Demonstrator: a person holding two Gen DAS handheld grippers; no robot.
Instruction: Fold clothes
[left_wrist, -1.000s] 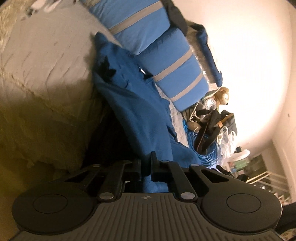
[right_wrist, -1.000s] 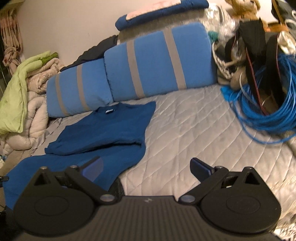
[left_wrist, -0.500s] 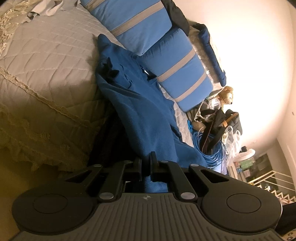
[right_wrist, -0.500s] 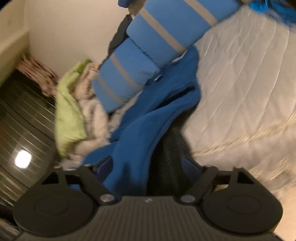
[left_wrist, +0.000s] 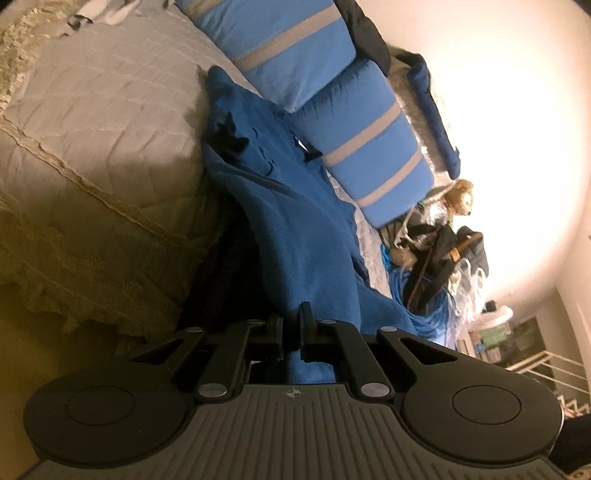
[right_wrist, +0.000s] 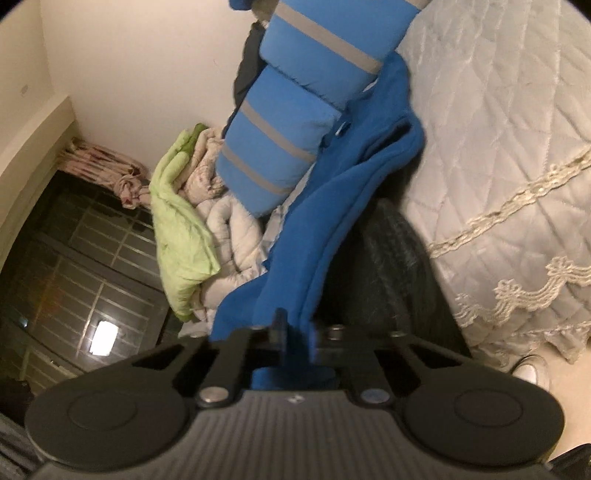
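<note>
Left gripper (left_wrist: 291, 325): fingers pressed together on an edge of the blue sweater (left_wrist: 295, 229), cloth pinched between them and running back under the body of the tool.
Right gripper (right_wrist: 295, 332): likewise clamped on blue cloth, a fold of the sweater (right_wrist: 332, 206) caught between the fingers; slightly blurred.
Sweater: near end lifted off the bed by both grips, rising toward each camera as a slack band; far end with the neckline resting on the quilt (left_wrist: 110, 110) just beside the striped blue pillows (left_wrist: 369, 147).
Under the sweater: dark shadow or gap where the cloth hangs clear of the bedspread; no telling what lies there.
Bed edge: lace trim (right_wrist: 517, 199) of the quilt draping down at the side.
Around: green and pale bedding (right_wrist: 184, 214) heaped by the pillows; coil of blue cable (left_wrist: 417, 295) and a stuffed toy (left_wrist: 458, 192) at the far end of the pillows.
Progress: garment not a flat, finished bundle; held mid-handling with both ends of one edge gripped. Fits either carrying that edge over toward the neckline for a fold, or lifting to shake out and re-lay. Number of folds already in the cloth not readable through the bunching.
</note>
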